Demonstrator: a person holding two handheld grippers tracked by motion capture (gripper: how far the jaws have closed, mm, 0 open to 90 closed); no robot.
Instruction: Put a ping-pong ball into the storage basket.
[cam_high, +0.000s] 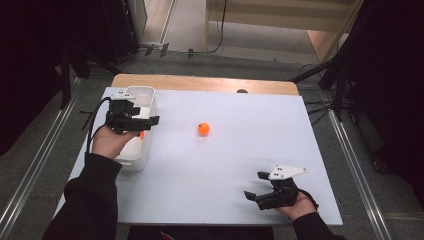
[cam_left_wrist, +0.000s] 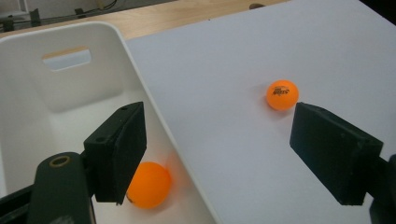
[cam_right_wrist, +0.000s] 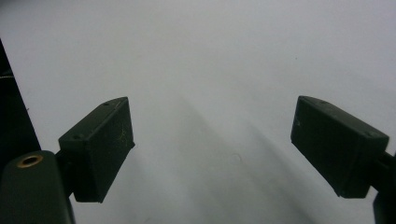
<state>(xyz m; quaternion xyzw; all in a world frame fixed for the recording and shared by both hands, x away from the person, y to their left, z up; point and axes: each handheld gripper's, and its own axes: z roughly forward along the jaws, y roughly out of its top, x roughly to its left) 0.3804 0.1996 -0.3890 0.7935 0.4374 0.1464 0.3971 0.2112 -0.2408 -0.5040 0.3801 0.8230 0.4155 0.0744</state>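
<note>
An orange ball (cam_high: 203, 129) (cam_left_wrist: 282, 94) lies on the white table top (cam_high: 225, 165) near its middle. A second orange ball (cam_left_wrist: 148, 185) (cam_high: 142, 134) rests on the floor of the white bin (cam_high: 144, 100) (cam_left_wrist: 56, 98) at the table's left. My left gripper (cam_high: 145, 121) (cam_left_wrist: 224, 154) hovers open over the bin's right wall, one jaw above the bin and the other above the table. My right gripper (cam_high: 256, 186) (cam_right_wrist: 212, 149) stands open and empty over bare table near the front right.
A wooden table edge (cam_high: 200, 82) shows beyond the white top, with a small dark object (cam_high: 242, 91) on it. Dark stands and cables surround the table on the floor.
</note>
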